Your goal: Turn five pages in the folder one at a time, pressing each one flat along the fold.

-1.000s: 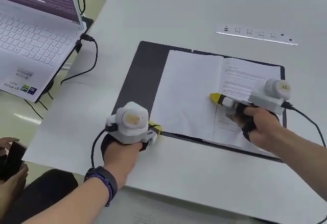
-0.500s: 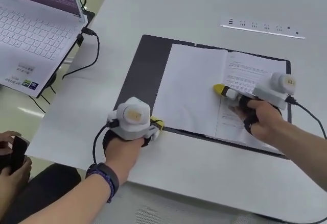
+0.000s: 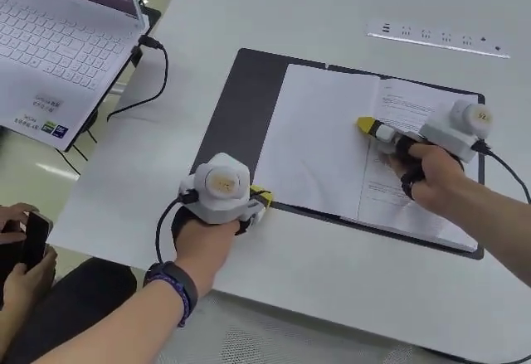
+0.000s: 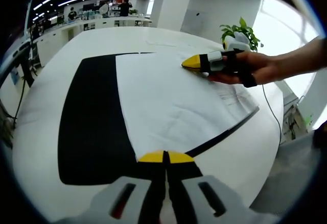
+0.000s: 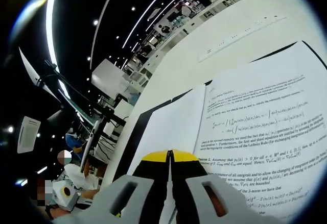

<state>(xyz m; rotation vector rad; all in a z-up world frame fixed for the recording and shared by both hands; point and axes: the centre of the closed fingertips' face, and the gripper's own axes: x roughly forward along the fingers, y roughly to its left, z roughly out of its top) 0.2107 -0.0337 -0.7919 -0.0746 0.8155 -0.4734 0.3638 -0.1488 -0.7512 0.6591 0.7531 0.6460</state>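
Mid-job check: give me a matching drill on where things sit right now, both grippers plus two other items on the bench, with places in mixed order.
Things:
1. left gripper
2. right gripper
3. laptop
4. power strip

Places:
A. on the table, beyond the far edge of the folder
B. jaws shut, at the folder's near edge by the corner of the blank page
C. jaws shut, tip at the fold between the blank page and the printed page
D. lid open, off to the folder's black-cover side

Pairs: 1-B, 2-C, 3-D, 4-A
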